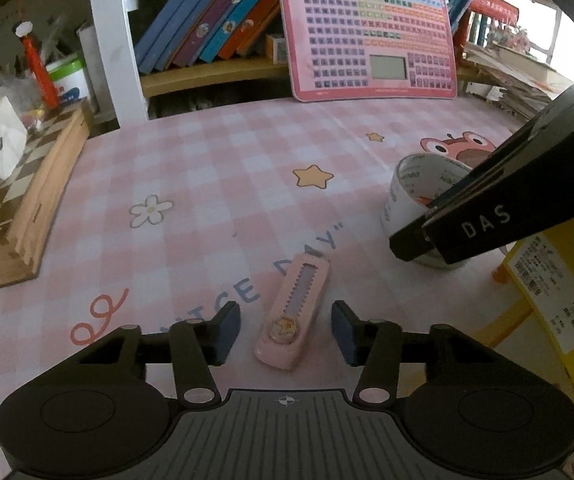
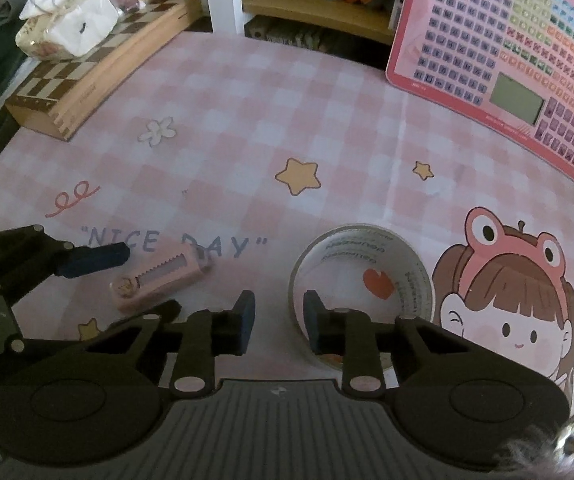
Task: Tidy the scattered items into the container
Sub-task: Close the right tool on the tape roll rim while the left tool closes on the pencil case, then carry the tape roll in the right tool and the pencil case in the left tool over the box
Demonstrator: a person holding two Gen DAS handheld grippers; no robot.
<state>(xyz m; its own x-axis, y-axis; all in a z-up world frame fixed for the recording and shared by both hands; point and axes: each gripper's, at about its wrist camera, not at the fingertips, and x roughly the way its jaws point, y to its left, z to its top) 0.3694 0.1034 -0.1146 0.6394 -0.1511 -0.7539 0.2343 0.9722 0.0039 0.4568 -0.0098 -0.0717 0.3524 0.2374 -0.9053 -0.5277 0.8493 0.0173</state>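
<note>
While your left gripper [image 1: 285, 330] sits spread wide around the pink box cutter [image 1: 293, 312] on the checked tablecloth [image 1: 207, 168], your right gripper [image 2: 279, 322] is released too, one finger inside the tape roll [image 2: 361, 264]. Chessboard [image 1: 11, 208], pink keyboard toy [image 1: 371, 32] and yellow box [image 1: 555, 300] sit around.

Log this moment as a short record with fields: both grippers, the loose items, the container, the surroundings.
left gripper: open, fingers either side of the pink utility knife, not closed on it
right gripper: open, straddling the near wall of the tape roll, one finger inside the ring
pink utility knife: flat on the checked table mat
tape roll: flat on the mat
container: yellow box, at the right edge of the left wrist view
surroundings: chessboard box, pink keyboard toy
</note>
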